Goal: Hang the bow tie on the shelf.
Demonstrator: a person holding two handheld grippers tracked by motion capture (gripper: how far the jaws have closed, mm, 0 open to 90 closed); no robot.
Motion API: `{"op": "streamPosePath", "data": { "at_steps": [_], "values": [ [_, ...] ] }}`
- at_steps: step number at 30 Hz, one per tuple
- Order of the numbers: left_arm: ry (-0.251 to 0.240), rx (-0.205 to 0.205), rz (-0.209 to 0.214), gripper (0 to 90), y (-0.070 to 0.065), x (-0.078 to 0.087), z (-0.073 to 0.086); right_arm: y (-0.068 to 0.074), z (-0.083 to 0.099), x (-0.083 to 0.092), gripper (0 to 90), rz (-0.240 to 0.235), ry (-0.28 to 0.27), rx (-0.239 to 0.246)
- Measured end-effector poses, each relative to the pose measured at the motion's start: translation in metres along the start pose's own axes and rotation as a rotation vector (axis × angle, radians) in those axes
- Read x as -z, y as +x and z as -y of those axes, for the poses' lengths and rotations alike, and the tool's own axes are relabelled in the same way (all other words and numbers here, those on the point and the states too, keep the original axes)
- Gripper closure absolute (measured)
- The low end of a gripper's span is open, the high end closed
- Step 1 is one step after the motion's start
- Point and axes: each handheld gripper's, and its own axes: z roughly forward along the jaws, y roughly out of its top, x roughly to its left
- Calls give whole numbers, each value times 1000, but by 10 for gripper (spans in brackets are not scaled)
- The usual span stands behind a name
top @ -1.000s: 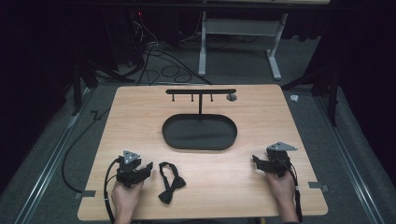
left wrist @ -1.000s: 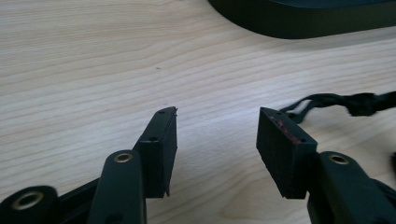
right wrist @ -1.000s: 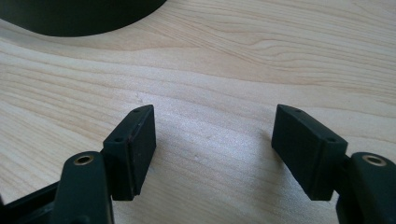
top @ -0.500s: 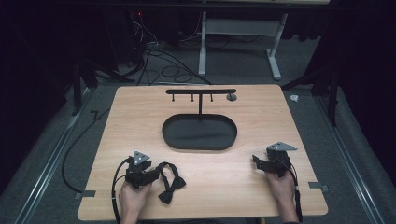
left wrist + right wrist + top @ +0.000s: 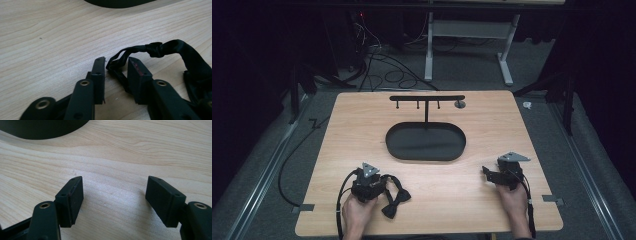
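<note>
left hand-held gripper (image 5: 116,68) moved right, jaws now around bow tie (image 5: 175,57) strap

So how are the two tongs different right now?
The left tongs have their jaws close together, with the strap of the black bow tie between them; the right tongs are spread wide with only bare table between. The left tongs sit right against the bow tie; the right tongs touch nothing. Both are black, hand-held and low over the table.

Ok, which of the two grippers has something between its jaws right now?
The left gripper: a loop of the black bow tie's strap lies between its part-open jaws. The right gripper stands wide open over bare table.
</note>
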Motion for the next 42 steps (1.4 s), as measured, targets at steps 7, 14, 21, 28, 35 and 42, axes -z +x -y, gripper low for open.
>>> {"op": "streamPosePath", "data": {
  "at_steps": [7,14,21,28,35,42],
  "values": [
    [7,-22,3,822,0,0,-1,0,0,0,318,0,0,0],
    [-5,-30,25,861,0,-1,0,0,0,0,318,0,0,-1],
    [-32,-21,57,864,3,3,-4,0,0,0,319,0,0,-1],
    [-81,-30,88,864,3,13,-14,0,0,0,318,-1,0,-2],
    [-112,-40,105,864,3,22,-23,0,0,0,318,-1,0,-3],
    [-141,-36,125,864,4,28,-28,0,0,0,318,-1,0,-1]
  ]
}}
